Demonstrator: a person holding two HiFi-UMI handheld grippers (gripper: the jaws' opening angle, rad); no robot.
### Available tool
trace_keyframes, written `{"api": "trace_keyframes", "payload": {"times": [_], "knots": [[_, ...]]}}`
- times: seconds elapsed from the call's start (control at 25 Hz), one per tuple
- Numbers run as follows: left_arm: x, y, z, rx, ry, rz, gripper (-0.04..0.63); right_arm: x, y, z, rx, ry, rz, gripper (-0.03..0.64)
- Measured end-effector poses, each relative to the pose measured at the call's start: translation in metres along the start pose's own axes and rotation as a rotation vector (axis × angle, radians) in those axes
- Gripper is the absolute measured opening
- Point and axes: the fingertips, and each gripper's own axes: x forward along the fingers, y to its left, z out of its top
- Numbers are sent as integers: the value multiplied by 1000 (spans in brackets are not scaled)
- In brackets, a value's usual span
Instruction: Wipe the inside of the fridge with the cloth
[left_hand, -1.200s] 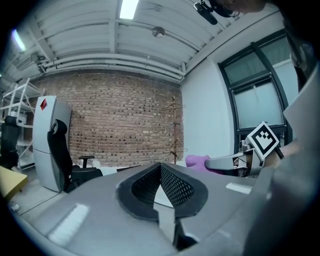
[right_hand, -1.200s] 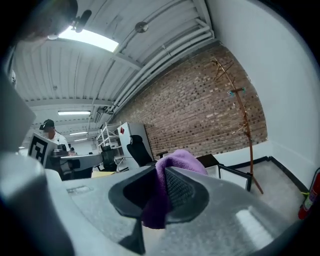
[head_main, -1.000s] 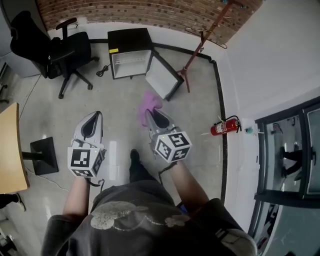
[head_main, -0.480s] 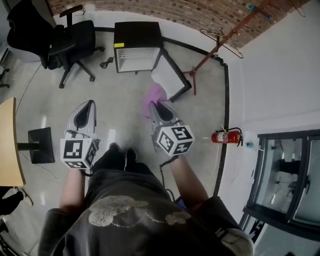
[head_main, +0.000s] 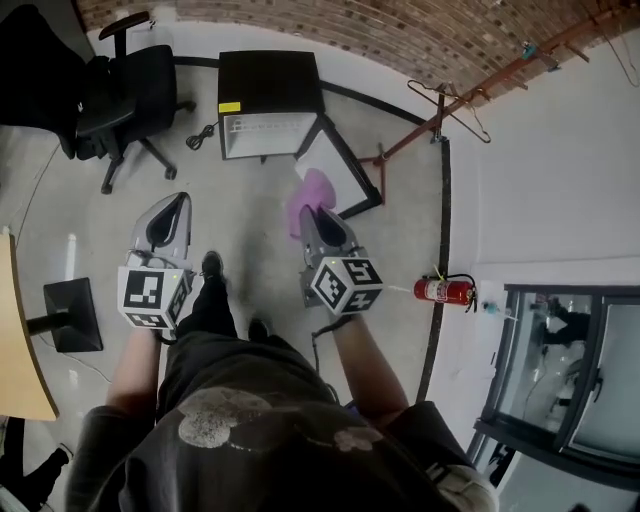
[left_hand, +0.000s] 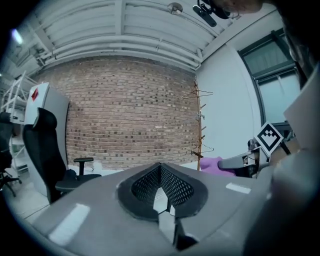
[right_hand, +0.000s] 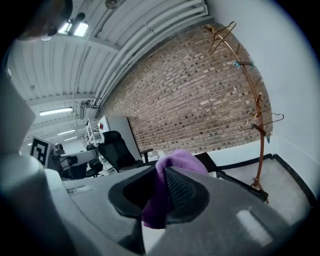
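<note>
Two grippers are held over the floor (head_main: 250, 215), and only the right gripper (head_main: 312, 212) carries something. Its jaws are clenched on the purple cloth (head_main: 313, 188), which bulges out past the tips and hangs a little below them. The left gripper (head_main: 180, 200) has its jaws pressed together with nothing between them.

I judge the cloth to be soft, light and floppy. It will fold and bunch under any push, it cannot break, and it should not slip easily from the ribbed pads. It is taken in a bunch, so a good wad is in front for wiping; a hold at one corner would let it trail.

The fridge (head_main: 268, 92) stands at the far edge of the floor, against the brick wall, well apart from the cloth. Its door (head_main: 337, 163) is swung open to the right, and the pale inside faces the person. Bare floor lies between the grippers and the opening. The door is near the cloth's line of travel, so the right gripper should pass left of it. The chair (head_main: 135, 85) is left of the fridge and the coat rack (head_main: 432, 105) is right of the door, both off the path. The fridge is low, so the person will probably need to bend, and its walls leave limited room for a sweep.
</note>
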Motion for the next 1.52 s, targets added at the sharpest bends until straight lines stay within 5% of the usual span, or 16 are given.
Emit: {"api": "trace_keyframes", "payload": {"times": [0.56, 0.92, 1.16, 1.36, 1.52], "knots": [[195, 136, -3, 42, 31, -78, 19, 166, -51, 62, 7, -42, -182, 49], [287, 147, -46, 32, 86, -68, 18, 246, -150, 37, 67, 1, -232, 49], [356, 162, -101, 31, 62, 0, 18, 335, -188, -19, 59, 105, -119, 49], [389, 181, -178, -29, 107, 38, 18, 381, -190, -110, 47, 184, -12, 49], [401, 193, -243, -15, 81, 21, 18, 406, -198, -181, 45, 218, -9, 49]]}}
